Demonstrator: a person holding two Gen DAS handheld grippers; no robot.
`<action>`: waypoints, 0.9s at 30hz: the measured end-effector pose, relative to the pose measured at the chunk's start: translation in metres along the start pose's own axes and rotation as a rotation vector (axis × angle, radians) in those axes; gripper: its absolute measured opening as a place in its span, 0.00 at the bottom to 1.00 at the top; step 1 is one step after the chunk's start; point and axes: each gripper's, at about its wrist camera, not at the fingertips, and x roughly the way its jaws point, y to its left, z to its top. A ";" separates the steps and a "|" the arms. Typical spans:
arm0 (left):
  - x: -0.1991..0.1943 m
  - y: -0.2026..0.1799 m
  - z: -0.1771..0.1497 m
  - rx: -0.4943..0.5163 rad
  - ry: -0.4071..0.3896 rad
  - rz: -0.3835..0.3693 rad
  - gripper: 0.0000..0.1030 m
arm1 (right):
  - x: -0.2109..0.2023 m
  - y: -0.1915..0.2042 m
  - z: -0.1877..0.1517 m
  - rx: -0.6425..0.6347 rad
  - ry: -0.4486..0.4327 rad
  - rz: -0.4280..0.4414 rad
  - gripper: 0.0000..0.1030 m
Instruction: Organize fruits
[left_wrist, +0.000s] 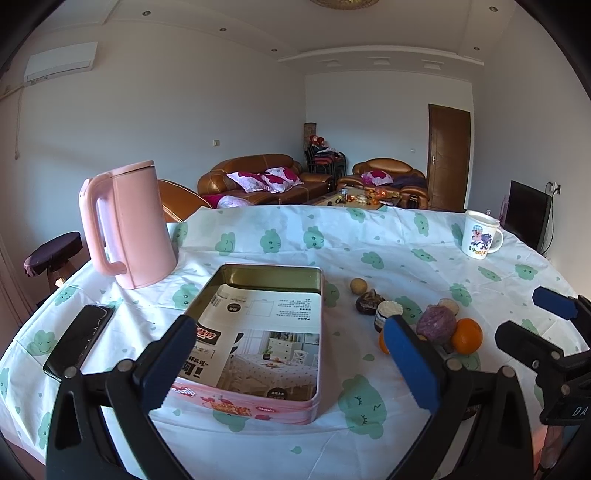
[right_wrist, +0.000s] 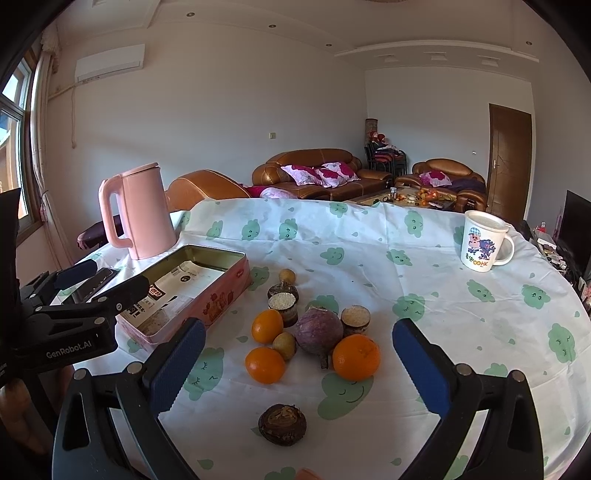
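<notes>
A pink tin box (left_wrist: 258, 332) lined with printed paper lies open on the table; it shows at the left in the right wrist view (right_wrist: 192, 291). Right of it lies a cluster of produce: three oranges (right_wrist: 356, 356), (right_wrist: 265, 364), (right_wrist: 267, 325), a purple root (right_wrist: 319, 332), small tan fruits (right_wrist: 287, 275), and dark water chestnuts (right_wrist: 282, 424). The cluster also shows in the left wrist view (left_wrist: 436, 323). My left gripper (left_wrist: 291, 363) is open above the tin's near edge. My right gripper (right_wrist: 299, 367) is open and empty, hovering over the fruit cluster.
A pink kettle (left_wrist: 127, 225) stands at the back left. A black phone (left_wrist: 79, 339) lies left of the tin. A cartoon mug (right_wrist: 484, 242) stands at the back right. The round table has a white cloth with green clouds (right_wrist: 406, 280). Sofas stand behind.
</notes>
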 end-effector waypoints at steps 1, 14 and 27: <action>0.000 0.000 0.000 0.000 0.001 0.001 1.00 | 0.000 0.000 0.000 0.000 0.000 0.000 0.99; 0.000 0.004 -0.001 0.001 0.000 0.000 1.00 | 0.002 -0.001 0.000 0.008 0.003 0.005 0.99; 0.001 0.004 -0.001 0.003 0.002 0.002 1.00 | 0.004 -0.003 -0.005 0.008 0.006 -0.003 0.99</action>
